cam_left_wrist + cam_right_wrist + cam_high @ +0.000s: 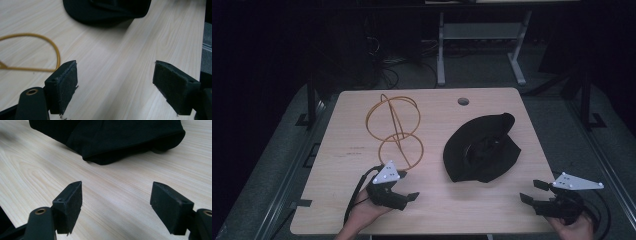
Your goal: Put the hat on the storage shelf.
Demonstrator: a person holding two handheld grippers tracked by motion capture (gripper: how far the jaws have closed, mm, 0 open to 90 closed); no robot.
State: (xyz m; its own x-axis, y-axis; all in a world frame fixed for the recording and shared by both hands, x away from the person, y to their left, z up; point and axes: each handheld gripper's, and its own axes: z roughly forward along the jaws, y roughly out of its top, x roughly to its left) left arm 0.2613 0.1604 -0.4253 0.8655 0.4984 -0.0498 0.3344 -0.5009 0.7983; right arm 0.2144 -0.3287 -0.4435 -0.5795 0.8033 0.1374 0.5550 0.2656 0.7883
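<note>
A black cap (482, 147) lies crumpled on the right half of the wooden table (352, 150). A yellow wire frame of joined rings (394, 127) rests left of the middle. My left gripper (408, 186) hovers near the front edge, just below the wire frame, open with nothing between its jaws. My right gripper (530, 190) stands open and empty at the front right corner, pointing toward the cap. In the left gripper view the open gripper (115, 72) faces bare wood, with the wire ring (50, 43) at left and the cap (107, 10) ahead. The right gripper (116, 192) faces the cap (112, 137) close ahead.
A round cable hole (463, 101) sits near the table's far edge. Beyond the table stand a white desk frame (482, 45) and tangled cables on a dark floor. Bare wood lies between the two grippers along the front edge.
</note>
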